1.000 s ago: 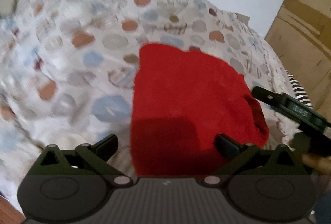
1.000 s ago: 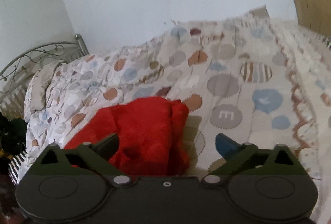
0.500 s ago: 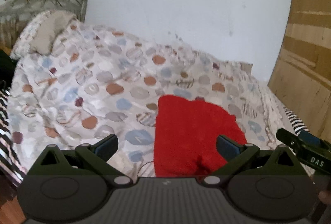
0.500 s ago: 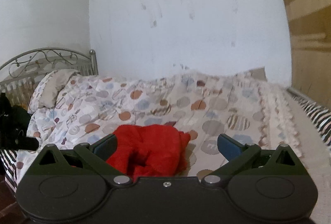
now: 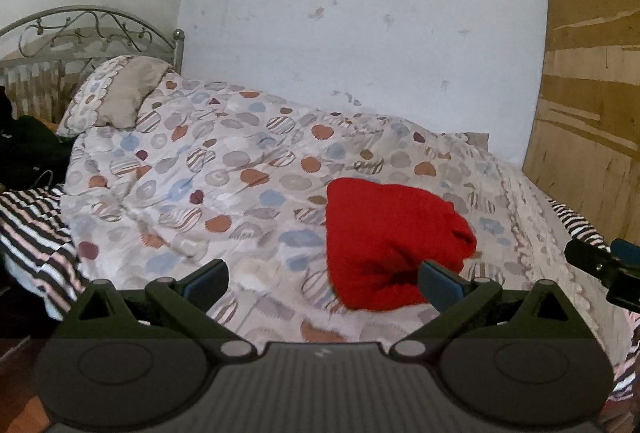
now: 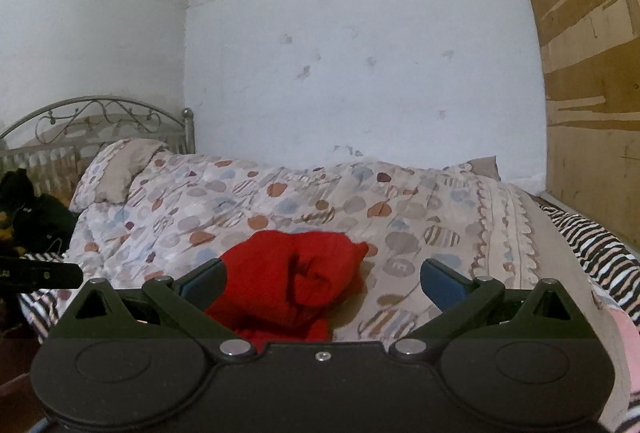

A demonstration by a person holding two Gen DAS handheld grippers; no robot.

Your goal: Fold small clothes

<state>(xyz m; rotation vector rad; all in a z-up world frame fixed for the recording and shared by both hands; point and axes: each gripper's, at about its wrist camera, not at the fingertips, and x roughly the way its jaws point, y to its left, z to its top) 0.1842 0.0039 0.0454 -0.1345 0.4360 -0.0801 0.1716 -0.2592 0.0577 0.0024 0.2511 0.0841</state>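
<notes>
So we now have both grippers, left gripper (image 5: 322, 279) and right gripper (image 6: 322, 279), pulled back from the red garment (image 5: 384, 245), jaws spread and empty, leaving it folded on the quilt (image 5: 208, 185), so this piece looks done.

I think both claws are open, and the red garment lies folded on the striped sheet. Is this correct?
Not quite. The red garment lies on the quilt with coloured dots, not on the striped sheet, which shows only at the bed's edges. The left wrist view shows this clearly. The rest holds: the left claw and the right claw are both open.
</notes>
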